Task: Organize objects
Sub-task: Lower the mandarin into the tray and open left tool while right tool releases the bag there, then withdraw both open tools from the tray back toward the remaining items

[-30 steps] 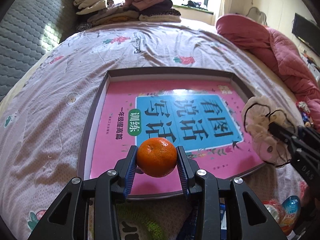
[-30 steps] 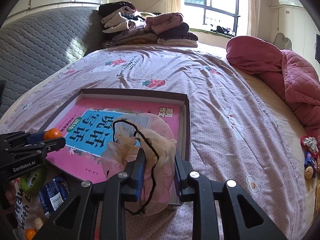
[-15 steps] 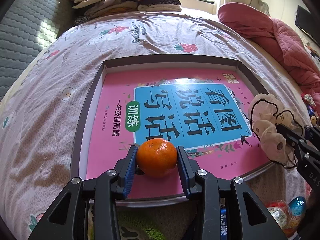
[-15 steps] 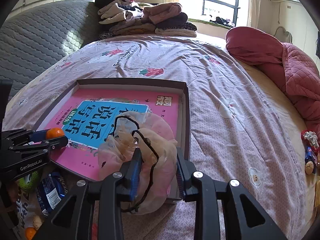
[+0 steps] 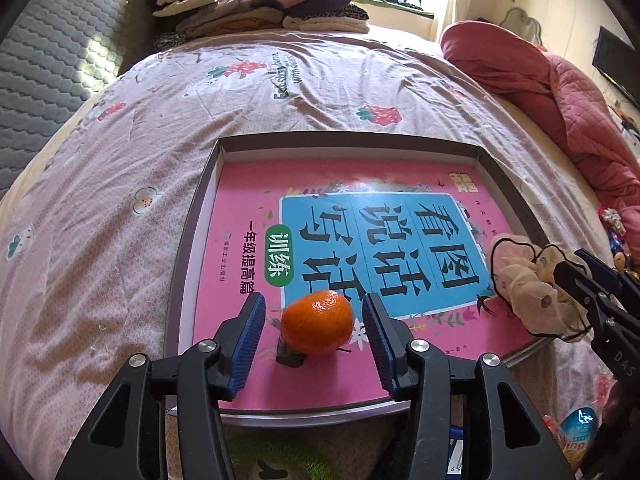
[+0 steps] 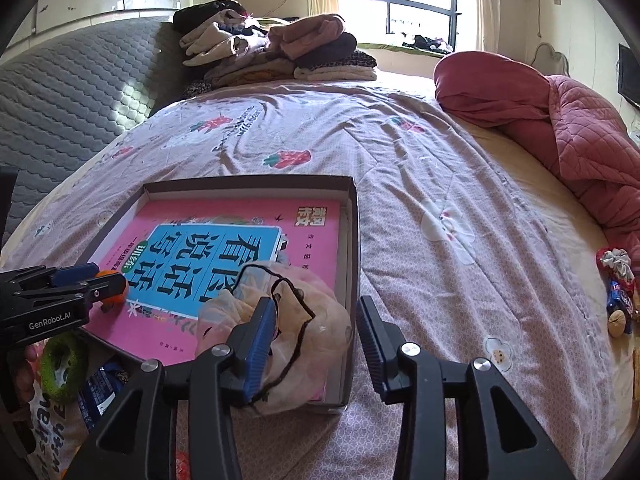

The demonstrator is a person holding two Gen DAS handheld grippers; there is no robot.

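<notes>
Bed surface: floral bedsheet (image 5: pixel 320 92) fills both views. Lower centre, left gripper (image 5: pixel 312 330) is opening; the orange (image 5: pixel 318 328) sits between its pads, untouched, on the pink book (image 5: pixel 248 184) inside the tray (image 5: pixel 188 240). Right gripper (image 6: pixel 316 336) is opening around the scrunchie (image 6: pixel 304 320) at the tray's right corner. Beyond: folded clothes (image 6: pixel 272 48).

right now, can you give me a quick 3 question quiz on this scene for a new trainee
1. True or false: the left gripper is clamped tight on the orange.
2. Multiple choice: the pink book lies in A) a shallow box, B) a basket, C) a drawer.
3. Fill in: the frilly hair scrunchie between the right gripper's fingers sits at the box's near ____ corner.

Key:
1. False; the jaws are opening, the pads are clear of the orange, and it rests on the book.
2. A
3. right, in the right wrist view; the right gripper is opening too.
</notes>
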